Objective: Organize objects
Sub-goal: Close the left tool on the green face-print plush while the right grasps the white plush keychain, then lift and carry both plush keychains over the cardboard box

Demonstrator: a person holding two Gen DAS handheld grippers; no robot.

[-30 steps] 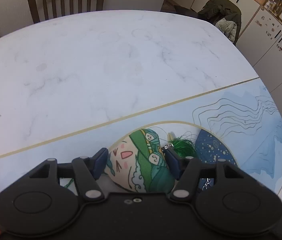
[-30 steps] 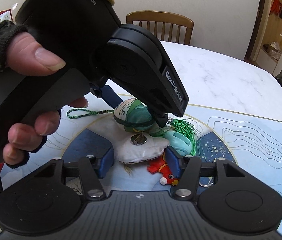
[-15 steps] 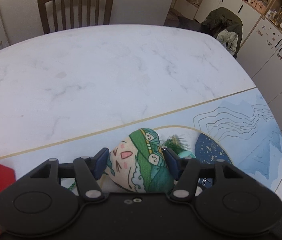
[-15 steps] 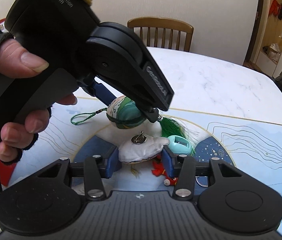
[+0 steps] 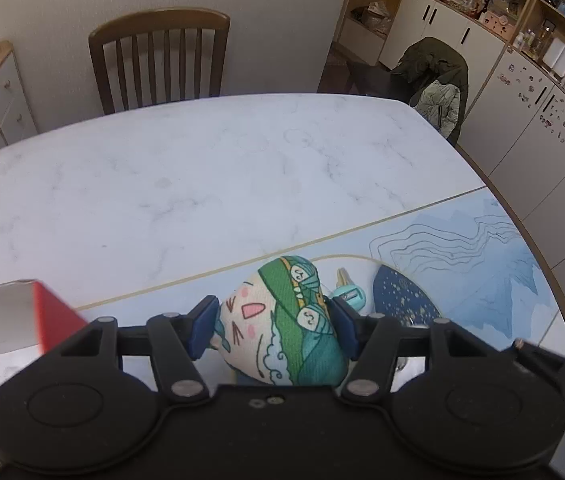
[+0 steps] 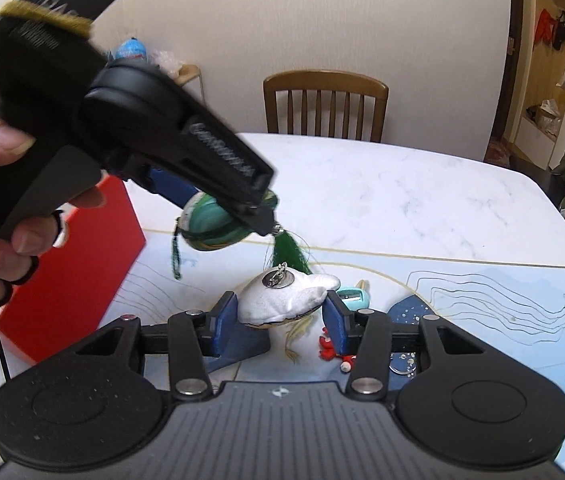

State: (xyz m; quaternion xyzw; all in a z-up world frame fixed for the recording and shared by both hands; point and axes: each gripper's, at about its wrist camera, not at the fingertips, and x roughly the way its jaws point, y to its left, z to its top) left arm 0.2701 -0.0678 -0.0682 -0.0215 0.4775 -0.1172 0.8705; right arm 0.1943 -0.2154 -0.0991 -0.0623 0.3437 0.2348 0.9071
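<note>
The left claw [image 5: 272, 330] is clamped on a stuffed charm [image 5: 278, 328] with a cartoon face and green-teal bands, its blue pads pressing both flanks, and the charm hangs clear of the desk [image 5: 202, 184]. From the right wrist view this same charm [image 6: 212, 226] shows at 11 o'clock from the right claw [image 6: 280, 316], raised above the blue patterned mat [image 6: 482, 312], with a green tassel [image 6: 290, 250] dangling at its lower end and a braided green cord [image 6: 176, 252] hanging from the other. The person's hand [image 6: 6, 184] wraps the left handle at 9 o'clock in that view. The right claw's jaws have just been closing and now grip a white plush pouch [image 6: 286, 298] bearing a metal pin clasp [image 6: 278, 278] on top; the pads touch both its sides. A small teal sharpener [image 6: 352, 296] lies on the mat at 2 o'clock, just beside the pouch, and a red figurine [image 6: 328, 350] shows under the right pad at 5 o'clock. A red box [image 6: 70, 276] stands on the desk at 9 o'clock. A wooden chair [image 6: 324, 106] sits beyond the far edge at 12 o'clock.
</note>
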